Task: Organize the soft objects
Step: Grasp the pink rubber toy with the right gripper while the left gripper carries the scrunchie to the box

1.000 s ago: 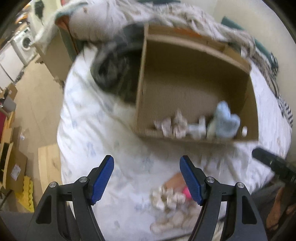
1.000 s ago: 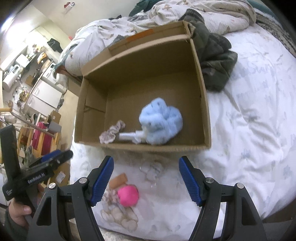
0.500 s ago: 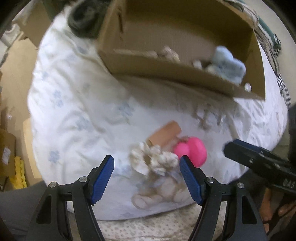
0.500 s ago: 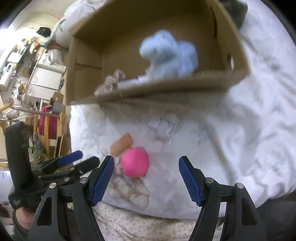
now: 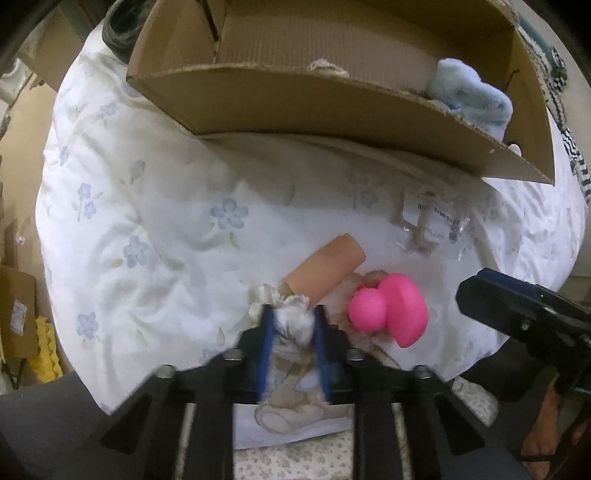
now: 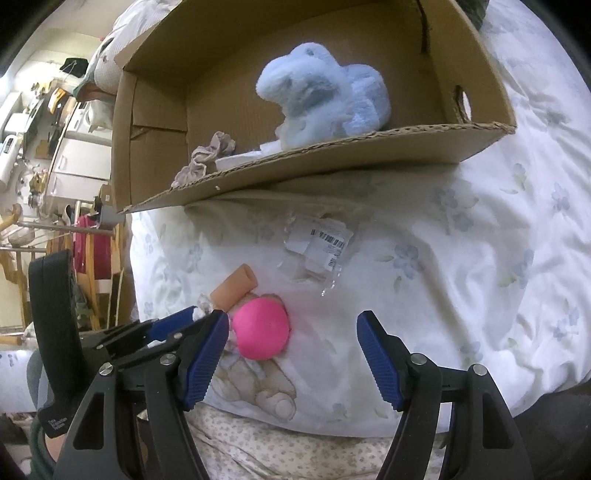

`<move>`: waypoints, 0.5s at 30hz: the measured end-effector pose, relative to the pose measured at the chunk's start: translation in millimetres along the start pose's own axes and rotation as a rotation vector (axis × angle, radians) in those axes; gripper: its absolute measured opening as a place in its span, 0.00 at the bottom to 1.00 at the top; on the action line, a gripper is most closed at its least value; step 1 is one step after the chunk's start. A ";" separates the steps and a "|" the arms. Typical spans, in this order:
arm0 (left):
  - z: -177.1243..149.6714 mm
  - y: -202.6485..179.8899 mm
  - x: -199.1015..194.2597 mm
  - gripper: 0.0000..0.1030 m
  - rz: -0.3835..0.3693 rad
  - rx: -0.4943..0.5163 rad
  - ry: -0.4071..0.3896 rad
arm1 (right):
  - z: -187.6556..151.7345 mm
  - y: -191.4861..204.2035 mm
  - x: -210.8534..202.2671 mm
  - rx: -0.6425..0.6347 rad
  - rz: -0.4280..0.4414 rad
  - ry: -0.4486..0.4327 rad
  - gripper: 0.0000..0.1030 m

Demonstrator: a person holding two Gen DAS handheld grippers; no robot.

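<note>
My left gripper [image 5: 293, 325] is shut on a cream scrunchie [image 5: 291, 317] lying on the bed; in the right wrist view the left gripper [image 6: 184, 321] shows at the lower left. A pink soft ball [image 5: 391, 310] [image 6: 261, 328] and a tan tube [image 5: 325, 271] [image 6: 233, 287] lie just beside it. My right gripper [image 6: 291, 354] is open, with the pink ball near its left finger. The cardboard box [image 5: 332, 96] [image 6: 332, 155] behind holds a light-blue plush [image 5: 469, 96] [image 6: 325, 96] and a beige scrunchie [image 6: 207, 157].
A clear plastic wrapper with a barcode label [image 5: 436, 221] [image 6: 321, 247] lies between the box and the ball. The bed's white floral cover [image 5: 147, 206] falls off to the left and front. A dark garment [image 5: 118, 26] lies behind the box.
My left gripper has moved down onto the cream scrunchie and shut on it. My right gripper has come nearer the pink ball and stays open.
</note>
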State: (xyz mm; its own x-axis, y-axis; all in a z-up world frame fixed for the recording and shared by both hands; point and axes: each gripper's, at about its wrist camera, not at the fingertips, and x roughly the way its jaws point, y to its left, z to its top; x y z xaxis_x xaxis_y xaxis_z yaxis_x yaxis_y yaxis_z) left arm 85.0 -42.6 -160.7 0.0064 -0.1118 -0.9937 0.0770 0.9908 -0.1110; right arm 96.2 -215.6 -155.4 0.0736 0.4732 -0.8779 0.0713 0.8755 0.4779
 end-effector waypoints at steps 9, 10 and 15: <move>12.0 20.5 -45.9 0.09 -0.020 -0.088 -0.119 | -0.4 19.4 21.5 -0.069 -0.012 0.067 0.74; 12.5 23.8 -48.2 0.09 -0.024 -0.097 -0.124 | -0.5 22.0 24.6 -0.079 -0.017 0.074 0.74; 11.0 33.1 -55.7 0.09 -0.042 -0.132 -0.143 | -1.4 37.1 41.5 -0.130 -0.018 0.123 0.64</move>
State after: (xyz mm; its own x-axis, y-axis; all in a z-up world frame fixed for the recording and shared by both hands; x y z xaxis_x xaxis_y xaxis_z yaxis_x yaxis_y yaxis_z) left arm 98.2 -4.4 -108.9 0.1478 -0.1534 -0.9771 -0.0510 0.9854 -0.1624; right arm 100.6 -163.3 -174.1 -0.0494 0.4590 -0.8871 -0.0588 0.8853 0.4613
